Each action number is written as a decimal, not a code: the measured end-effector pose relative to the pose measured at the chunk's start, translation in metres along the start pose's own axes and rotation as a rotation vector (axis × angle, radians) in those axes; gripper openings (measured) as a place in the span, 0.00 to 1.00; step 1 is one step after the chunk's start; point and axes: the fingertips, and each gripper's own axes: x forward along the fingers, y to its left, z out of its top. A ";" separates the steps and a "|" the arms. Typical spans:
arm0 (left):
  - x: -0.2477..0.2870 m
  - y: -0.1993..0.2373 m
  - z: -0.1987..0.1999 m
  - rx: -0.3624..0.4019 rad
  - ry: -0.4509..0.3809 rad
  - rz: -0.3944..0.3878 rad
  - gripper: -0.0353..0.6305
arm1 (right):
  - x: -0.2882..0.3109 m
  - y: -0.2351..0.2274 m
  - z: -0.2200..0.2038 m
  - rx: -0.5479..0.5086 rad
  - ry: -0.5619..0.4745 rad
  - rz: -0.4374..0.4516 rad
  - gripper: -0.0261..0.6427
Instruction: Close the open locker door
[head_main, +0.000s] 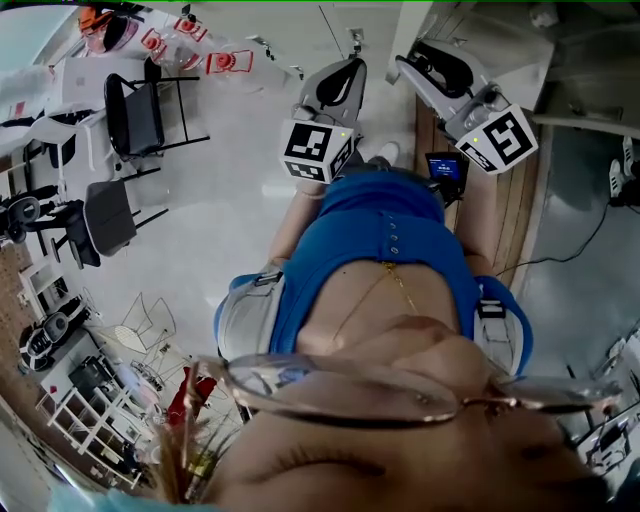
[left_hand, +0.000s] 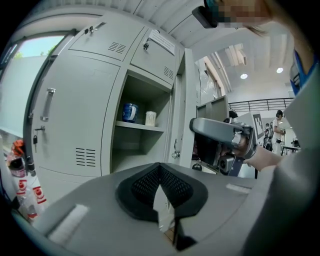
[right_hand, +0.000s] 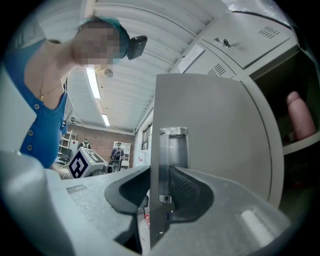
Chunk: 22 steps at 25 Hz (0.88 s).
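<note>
Lockers (left_hand: 85, 100) behind; at twelve o'clock the right gripper (right_hand: 160, 195) seems clamped on the locker door (right_hand: 210, 130), the left gripper (left_hand: 160, 167) together, empty. Next, swing it closed.

No words or numbers can be read. Black-and-white square markers seen on left gripper cube (head_main: 318, 150) and right gripper cube (head_main: 500, 138). Paper label (left_hand: 162, 42) on top locker door: print too small. Red print on bottle (left_hand: 19, 186): blurred.

Pale floor (head_main: 250, 150); black chairs (head_main: 133, 115) — brick wall (right_hand: 96, 136); ceiling strip lights (right_hand: 92, 82) lit.
</note>
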 end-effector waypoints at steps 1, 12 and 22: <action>0.001 0.003 0.002 0.001 -0.002 -0.001 0.05 | 0.004 0.000 0.000 -0.004 -0.002 -0.004 0.21; 0.025 0.045 0.017 0.012 -0.010 -0.046 0.05 | 0.054 -0.010 -0.008 -0.011 -0.008 -0.044 0.22; 0.044 0.092 0.025 0.009 -0.009 -0.061 0.05 | 0.100 -0.031 -0.014 0.000 -0.010 -0.084 0.18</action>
